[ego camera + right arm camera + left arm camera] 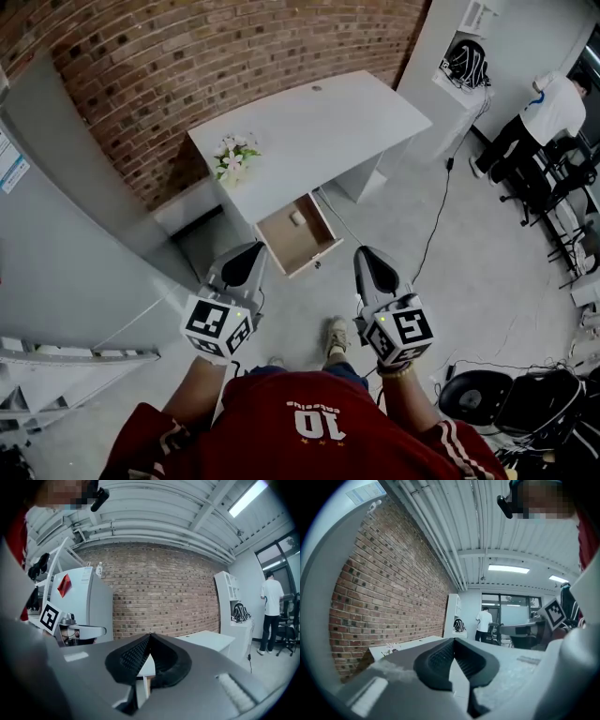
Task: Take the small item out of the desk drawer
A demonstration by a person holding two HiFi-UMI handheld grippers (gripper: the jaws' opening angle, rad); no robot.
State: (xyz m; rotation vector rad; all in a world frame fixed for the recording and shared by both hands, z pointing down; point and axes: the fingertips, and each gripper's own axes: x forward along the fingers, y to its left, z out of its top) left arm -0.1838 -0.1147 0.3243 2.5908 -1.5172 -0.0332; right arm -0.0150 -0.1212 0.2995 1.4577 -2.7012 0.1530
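Note:
The white desk (319,127) stands against the brick wall, and its wooden drawer (281,242) is pulled open toward me. A small pale item (297,217) lies inside the drawer near its back. My left gripper (246,255) hangs just left of the drawer front, its jaws shut with nothing between them. My right gripper (369,258) is held right of the drawer, also shut and empty. In the left gripper view the left gripper (453,641) points at the far room, tips together. In the right gripper view the right gripper (149,636) points over the desk (206,640) toward the wall.
A small bunch of flowers (233,157) sits on the desk's left corner. A grey cabinet (66,244) stands at the left. A person (539,117) works at the far right beside chairs. Cables and a black bag (478,394) lie on the floor at the right.

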